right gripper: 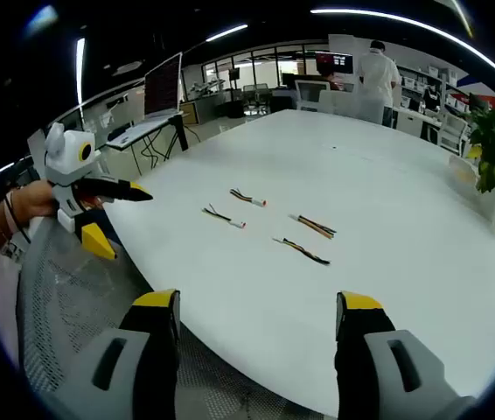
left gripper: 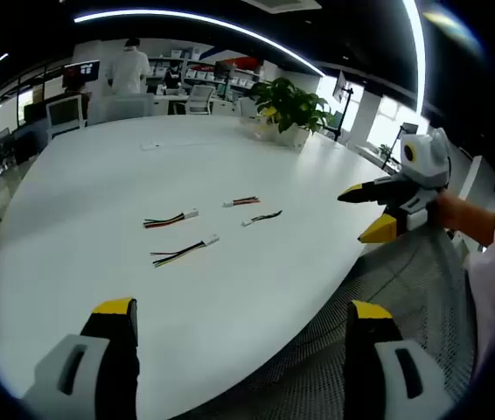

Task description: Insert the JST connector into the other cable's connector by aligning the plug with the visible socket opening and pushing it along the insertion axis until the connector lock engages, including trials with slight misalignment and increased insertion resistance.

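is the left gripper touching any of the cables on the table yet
Apart. In the left gripper view the left gripper hangs open, bare table between it and the nearest cable.

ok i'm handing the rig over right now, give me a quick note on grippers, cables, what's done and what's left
Left gripper: open, empty, held over the near edge of the white table, above a mesh chair back.
Right gripper: open, empty, also at the table edge.
Four short cables lie loose and apart on the table: two multicoloured ones, two thinner ones.
Done: nothing; no cable picked up, no connectors mated.
Left: grasp one cable per gripper, align plug to socket, push until the lock engages.
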Demonstrator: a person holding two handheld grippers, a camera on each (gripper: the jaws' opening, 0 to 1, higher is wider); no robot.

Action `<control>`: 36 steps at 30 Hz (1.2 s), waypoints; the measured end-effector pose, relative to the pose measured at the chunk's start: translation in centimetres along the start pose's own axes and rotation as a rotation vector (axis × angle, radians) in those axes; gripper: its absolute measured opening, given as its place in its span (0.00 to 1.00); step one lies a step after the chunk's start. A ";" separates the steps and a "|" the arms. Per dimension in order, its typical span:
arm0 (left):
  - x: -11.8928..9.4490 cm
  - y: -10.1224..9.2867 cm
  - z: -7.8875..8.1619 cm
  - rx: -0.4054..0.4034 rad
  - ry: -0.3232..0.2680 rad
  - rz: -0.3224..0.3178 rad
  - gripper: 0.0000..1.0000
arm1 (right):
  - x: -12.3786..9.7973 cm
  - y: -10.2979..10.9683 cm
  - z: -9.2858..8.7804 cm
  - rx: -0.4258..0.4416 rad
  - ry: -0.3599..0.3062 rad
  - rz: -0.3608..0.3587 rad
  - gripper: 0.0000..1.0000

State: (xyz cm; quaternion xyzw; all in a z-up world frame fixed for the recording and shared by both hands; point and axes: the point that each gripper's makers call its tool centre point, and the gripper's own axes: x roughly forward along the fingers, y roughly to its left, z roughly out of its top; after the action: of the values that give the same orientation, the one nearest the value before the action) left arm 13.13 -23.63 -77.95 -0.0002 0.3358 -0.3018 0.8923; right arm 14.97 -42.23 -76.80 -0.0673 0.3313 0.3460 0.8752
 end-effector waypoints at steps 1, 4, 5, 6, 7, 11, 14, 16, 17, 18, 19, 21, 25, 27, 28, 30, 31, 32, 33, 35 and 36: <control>0.0 0.0 0.0 0.000 0.000 -0.001 0.99 | 0.0 0.0 0.0 0.000 0.002 -0.001 0.72; 0.1 0.0 -0.1 -0.003 0.008 -0.002 0.99 | 0.2 0.0 -0.3 0.002 0.019 0.005 0.72; 0.1 -0.1 -0.2 -0.002 0.013 -0.005 0.99 | 0.2 0.0 -0.4 0.001 0.022 0.004 0.73; 0.2 -0.1 -0.3 -0.001 0.017 -0.008 0.99 | 0.2 0.1 -0.4 0.000 0.025 0.005 0.73; 0.2 -0.2 -0.4 0.003 0.023 -0.011 0.99 | 0.2 0.1 -0.4 0.000 0.026 0.006 0.73; 0.2 -0.2 -0.4 0.016 0.027 -0.008 0.99 | 0.2 0.1 -0.4 0.000 0.024 0.005 0.73; 0.2 -0.3 -0.3 0.006 0.018 -0.016 0.99 | 0.2 0.1 -0.4 0.002 0.021 0.007 0.73; 0.2 -0.3 -0.2 0.003 0.013 -0.017 0.99 | 0.2 0.2 -0.4 0.002 0.022 0.010 0.73; 0.2 -0.3 -0.2 0.003 0.013 -0.017 0.99 | 0.2 0.2 -0.4 0.000 0.022 0.011 0.73; 0.2 -0.3 -0.2 0.004 0.013 -0.019 0.99 | 0.2 0.2 -0.3 -0.002 0.021 0.010 0.74; 0.2 -0.3 -0.2 0.006 0.013 -0.019 0.99 | 0.2 0.2 -0.3 -0.004 0.020 0.011 0.74; 0.2 -0.6 -0.2 0.017 0.012 -0.027 0.99 | 0.1 0.3 -0.3 -0.007 0.016 0.012 0.74; 0.2 -0.9 -0.2 0.029 0.014 -0.039 0.99 | 0.0 0.3 0.1 -0.012 -0.005 0.014 0.73; 0.2 -0.9 -0.2 0.042 0.018 -0.032 0.99 | -0.1 0.4 0.2 -0.015 -0.011 0.016 0.73; 0.1 -0.9 -0.1 0.053 0.014 -0.024 0.99 | -0.1 0.5 0.2 -0.017 -0.013 0.017 0.73; 0.0 -0.9 0.1 0.063 0.004 -0.018 0.99 | -0.2 0.5 0.3 -0.028 -0.017 0.015 0.73; 0.0 -0.9 0.2 0.063 -0.001 -0.017 0.99 | -0.2 0.5 0.4 -0.033 -0.020 0.013 0.73; 0.0 -0.9 0.3 0.061 -0.004 -0.016 0.99 | -0.2 0.5 0.4 -0.036 -0.023 0.012 0.73; -0.1 -0.9 0.4 0.059 -0.010 -0.014 0.99 | -0.3 0.4 0.5 -0.037 -0.028 0.011 0.73; -0.1 -0.9 0.5 0.059 -0.017 -0.011 0.99 | -0.4 0.4 0.6 -0.039 -0.036 0.009 0.73; -0.1 -0.9 0.5 0.059 -0.017 -0.010 0.99 | -0.4 0.4 0.7 -0.039 -0.039 0.008 0.73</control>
State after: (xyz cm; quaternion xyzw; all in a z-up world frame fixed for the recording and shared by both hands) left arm 12.92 -24.39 -77.29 0.0219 0.3192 -0.3159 0.8932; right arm 14.82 -41.96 -75.98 -0.0763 0.3074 0.3570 0.8787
